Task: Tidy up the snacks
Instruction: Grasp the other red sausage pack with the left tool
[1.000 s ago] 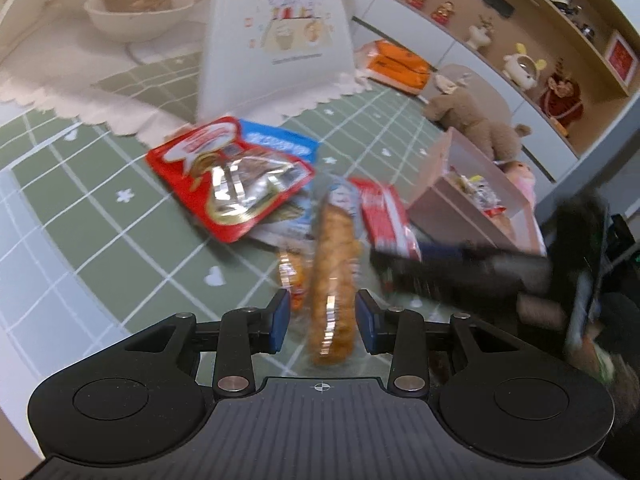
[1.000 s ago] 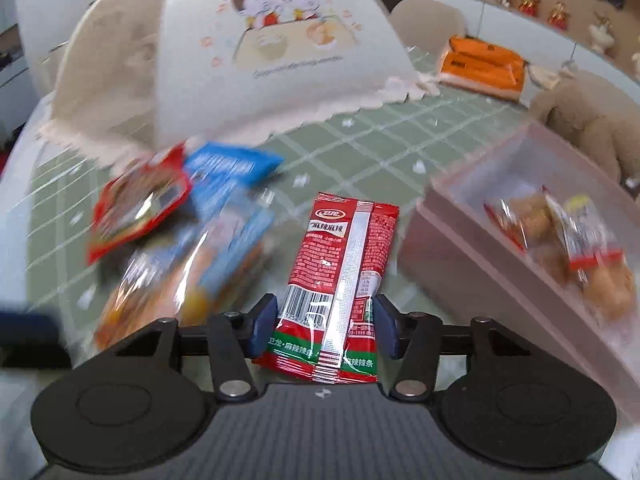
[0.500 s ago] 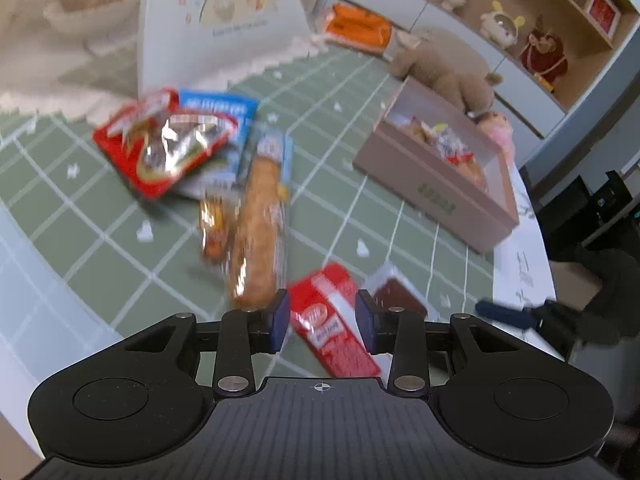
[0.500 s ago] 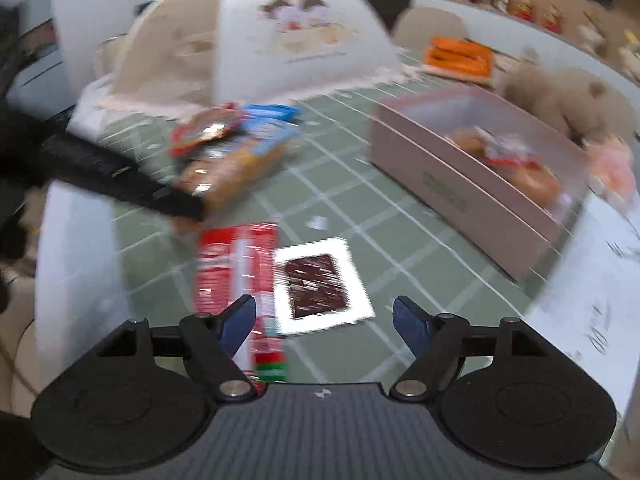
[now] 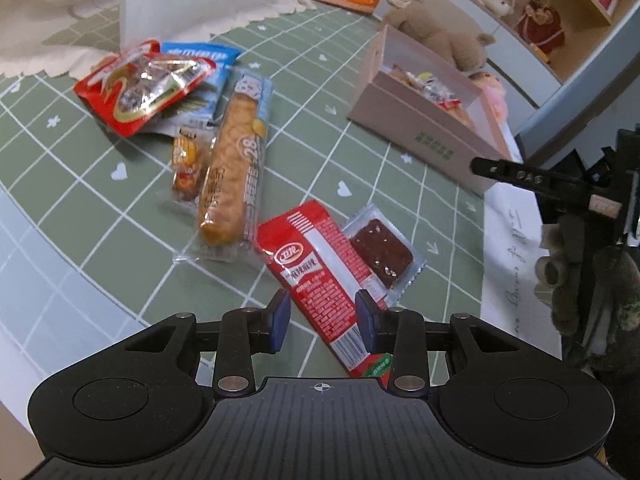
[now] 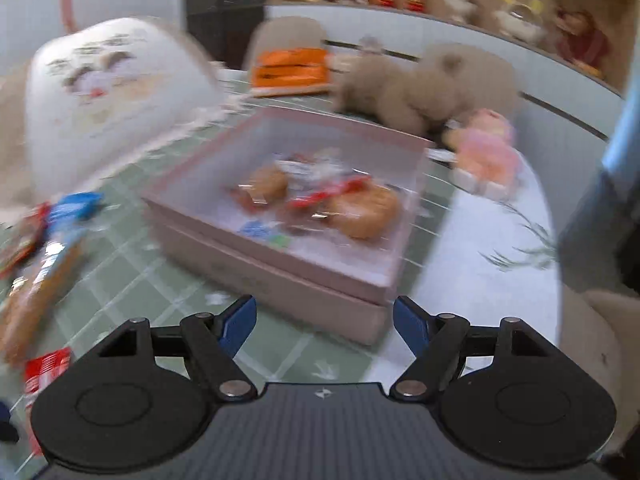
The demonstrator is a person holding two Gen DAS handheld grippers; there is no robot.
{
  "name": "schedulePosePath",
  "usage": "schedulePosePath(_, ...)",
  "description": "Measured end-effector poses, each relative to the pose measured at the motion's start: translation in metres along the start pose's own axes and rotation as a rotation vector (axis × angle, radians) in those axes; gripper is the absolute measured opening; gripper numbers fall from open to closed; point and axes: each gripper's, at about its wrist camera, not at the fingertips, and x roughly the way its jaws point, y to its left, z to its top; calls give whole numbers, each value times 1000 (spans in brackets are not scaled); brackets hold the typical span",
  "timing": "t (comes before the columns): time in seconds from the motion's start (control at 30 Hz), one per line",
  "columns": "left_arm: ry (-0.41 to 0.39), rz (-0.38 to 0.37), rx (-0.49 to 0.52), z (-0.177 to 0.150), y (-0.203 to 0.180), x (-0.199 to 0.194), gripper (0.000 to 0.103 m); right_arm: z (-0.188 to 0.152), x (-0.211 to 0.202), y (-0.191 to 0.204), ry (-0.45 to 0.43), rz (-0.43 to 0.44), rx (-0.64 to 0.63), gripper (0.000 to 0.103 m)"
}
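A counter (image 5: 80,208) under a green grid cloth carries a pink box (image 5: 424,136) at the far right, already holding a few wrapped snacks, with loose packets spread to its left. The nearest loose packet is a long red snack packet (image 5: 320,276). It lies flat and slanted, its long axis running from upper left to lower right, and its near end passes between the left gripper (image 5: 323,322) fingers. Those fingers are about half open and do not press on the packet. A small brown bar in clear wrap (image 5: 382,252) lies against its right edge. The left gripper points steeply down at the counter and is clearly the nearer one. The right gripper (image 6: 324,322) is empty. Its fingers have just been opening and now stand wide, aimed at the box's near wall in a blurred view.
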Motion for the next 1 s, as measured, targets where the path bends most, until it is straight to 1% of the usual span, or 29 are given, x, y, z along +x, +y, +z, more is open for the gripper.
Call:
schedulePosePath(0.07, -2, 6, -6, 2, -3, 5, 40, -4, -3, -4, 25, 72, 41, 77)
schedulePosePath(0.13, -10, 12, -1, 7, -9, 12, 40, -14, -8, 3, 54, 136, 27, 77)
schedulePosePath(0.23, -25, 35, 35, 15, -19, 23, 40, -30, -16, 18, 71, 136, -50, 77)
schedulePosePath(0.4, -26, 90, 156, 24, -43, 35, 40, -51, -27, 30, 119, 190, -92, 77)
schedulePosePath(0.53, -26, 154, 280, 9, -51, 30, 41, -61, -34, 35, 119, 166, -138, 78)
schedulePosePath(0.57, -26, 178, 310, 3, -50, 26, 40, -62, -36, 36, 120, 175, -138, 78)
schedulePosePath(0.63, -26, 224, 340, -6, -42, 20, 44, -65, -38, 39, 125, 206, -140, 78)
schedulePosePath(0.67, -33, 234, 334, -8, -35, 16, 46, -65, -39, 42, 123, 219, -147, 78)
schedulePosePath(0.73, -40, 244, 273, -13, -19, 7, 49, -66, -40, 49, 117, 243, -168, 78)
schedulePosePath(0.8, -45, 238, 197, -14, -4, -2, 44, -64, -40, 60, 111, 272, -190, 78)
schedulePosePath(0.83, -51, 222, 160, -15, 1, -7, 44, -62, -40, 67, 104, 285, -200, 78)
schedulePosePath(0.93, -55, 122, 37, -18, 14, -16, 44, -58, -34, 87, 79, 339, -231, 78)
schedulePosePath(1.0, -47, 83, 2, -19, 13, -16, 44, -55, -23, 99, 90, 346, -241, 73)
